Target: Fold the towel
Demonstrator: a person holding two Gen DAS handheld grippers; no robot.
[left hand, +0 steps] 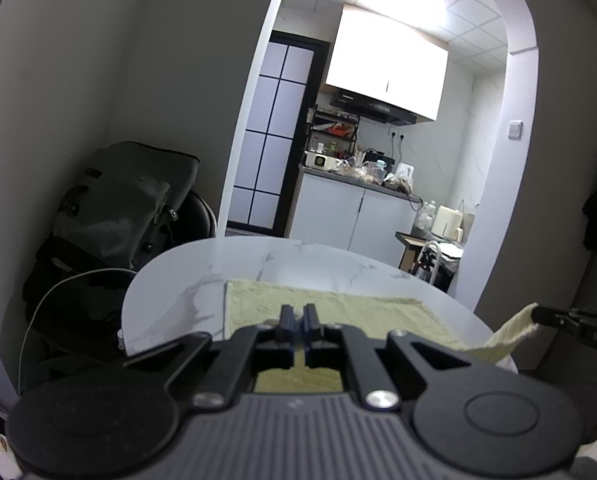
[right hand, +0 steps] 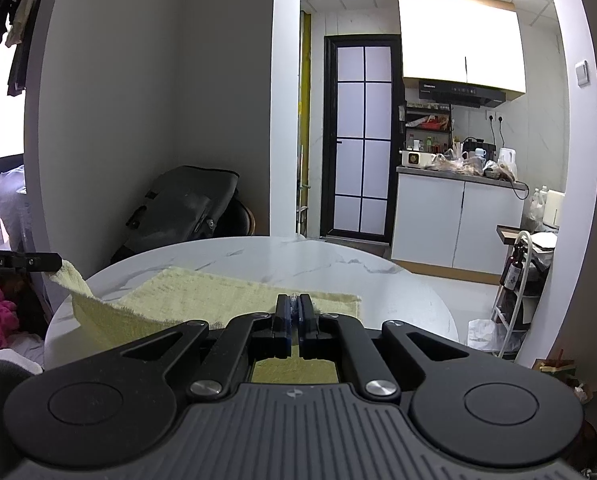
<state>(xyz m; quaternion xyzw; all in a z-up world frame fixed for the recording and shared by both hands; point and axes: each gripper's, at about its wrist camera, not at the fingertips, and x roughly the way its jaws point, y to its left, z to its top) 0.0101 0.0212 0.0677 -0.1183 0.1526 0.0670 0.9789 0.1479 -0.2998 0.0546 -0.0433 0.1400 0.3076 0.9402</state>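
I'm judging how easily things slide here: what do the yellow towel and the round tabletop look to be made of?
Towel: woven cloth, probably cotton, matte; a coarse weave shows, a frayed edge, and it drapes limp where the left claw and right claw lift its corners. Table: marble or a marble-look slab, smooth with a faint sheen; white with grey veins. Real stone or imitation can't be told.

Towel [left hand: 330,312] on table [left hand: 202,272] (near corners lifted); bag [left hand: 130,200] behind-left, kitchen counter [left hand: 354,178] beyond.
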